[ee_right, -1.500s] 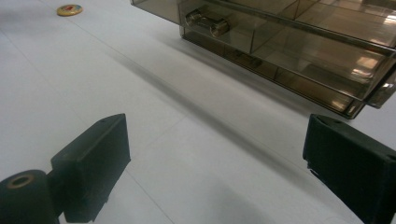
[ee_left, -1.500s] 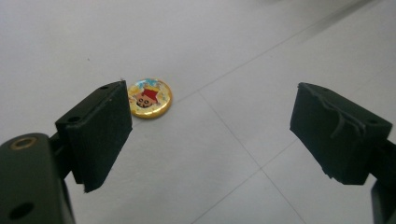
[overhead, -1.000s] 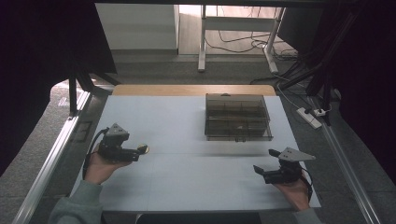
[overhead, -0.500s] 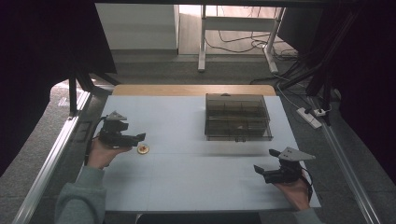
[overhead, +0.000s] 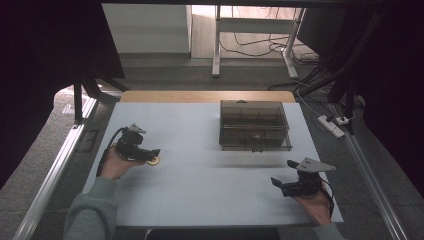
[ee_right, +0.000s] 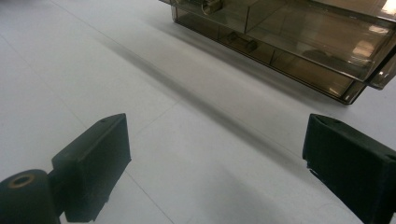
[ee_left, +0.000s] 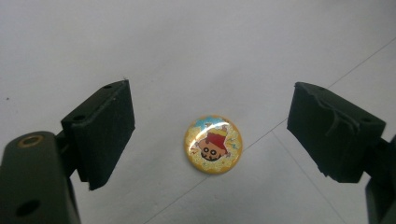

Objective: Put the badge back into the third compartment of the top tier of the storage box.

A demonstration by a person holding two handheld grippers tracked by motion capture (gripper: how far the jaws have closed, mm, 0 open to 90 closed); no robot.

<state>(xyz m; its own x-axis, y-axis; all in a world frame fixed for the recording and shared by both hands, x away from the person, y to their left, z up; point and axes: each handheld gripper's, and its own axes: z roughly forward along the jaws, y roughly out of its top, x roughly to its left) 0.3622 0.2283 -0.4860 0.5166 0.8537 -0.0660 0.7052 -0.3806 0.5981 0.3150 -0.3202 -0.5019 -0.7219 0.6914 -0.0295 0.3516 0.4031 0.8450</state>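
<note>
The white surface (overhead: 210, 190) is lying broad and mostly bare, with thin seam lines crossing it and a strip of wood showing along its far edge. Open room is spreading across the middle and the near half, between the two hands. A smoky transparent compartment box (overhead: 255, 125) is sitting on the far right part of the surface, well away from both grippers; in the right gripper view its dividers and a few small items inside are showing, too dim to name.

The right gripper (overhead: 280, 184) is resting low near the right near corner, close to the surface's edge, its jaws standing wide apart with nothing but bare surface between them.

The left gripper (overhead: 152, 154) is sitting at the left side, held in a hand (overhead: 116, 162) with a grey sleeve, a good margin inside the left edge. Its jaws are spread wide and gripping nothing.

A round yellow cartoon badge (ee_left: 213, 144) is lying flat on the surface, glossy, printed with a small figure in red that is appearing upside down in the left gripper view. It is lying between the left jaws, roughly centred, touching neither one.
</note>
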